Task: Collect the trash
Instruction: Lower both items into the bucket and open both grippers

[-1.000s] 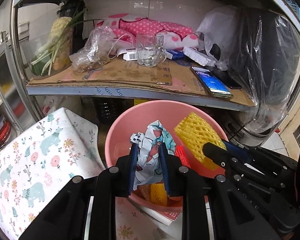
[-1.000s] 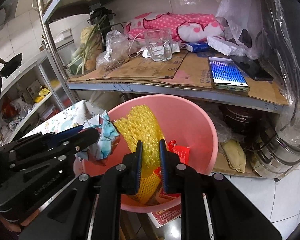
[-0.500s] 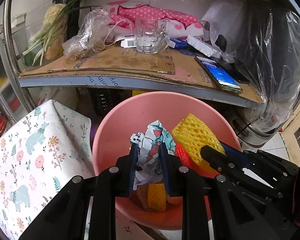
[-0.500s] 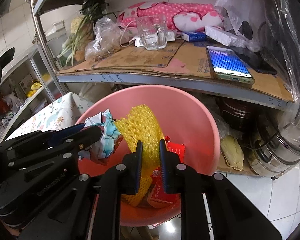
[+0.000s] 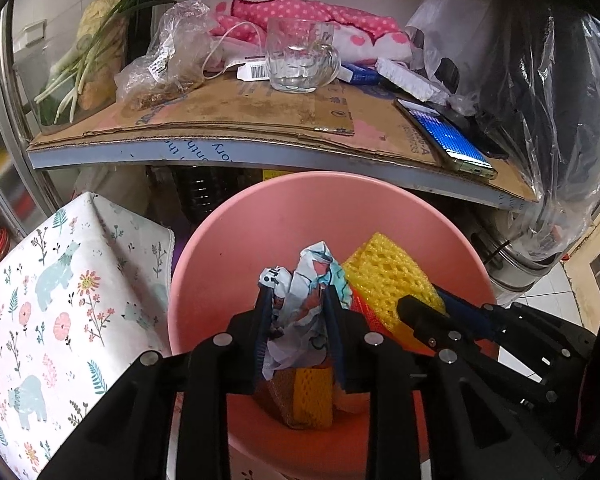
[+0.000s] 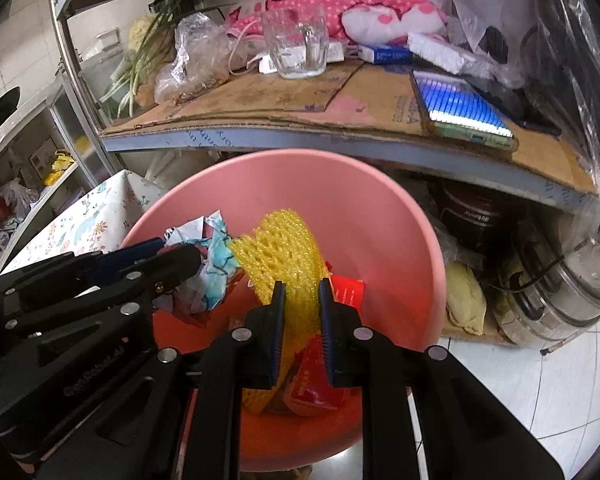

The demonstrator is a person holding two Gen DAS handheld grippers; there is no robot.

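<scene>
A pink basin [image 5: 300,184] stands below a shelf and holds a red wrapper [image 6: 348,290] and yellow foam scraps. Over its inside, my left gripper [image 5: 297,292] has a crumpled printed paper [image 5: 312,264] between its blue pads. The jaws are opening, and the paper still touches both pads. Just to its right, my right gripper [image 6: 301,286] is shut on a yellow foam net [image 6: 284,240], which stands up above the fingertips. The right wrist view shows the left gripper [image 6: 184,256] with the paper [image 6: 216,264] at the basin's [image 6: 300,160] left side.
A cardboard-lined shelf [image 5: 236,128] above the basin carries a glass mug [image 5: 300,60], a lit phone [image 5: 444,136], plastic bags and green onions. A floral cloth [image 5: 52,300] covers a surface on the left. Steel pots [image 6: 560,280] sit under the shelf at right.
Both grippers have sunk toward the basin with their loads, so the basin looks larger. The left jaws stand slightly wider around the paper.
</scene>
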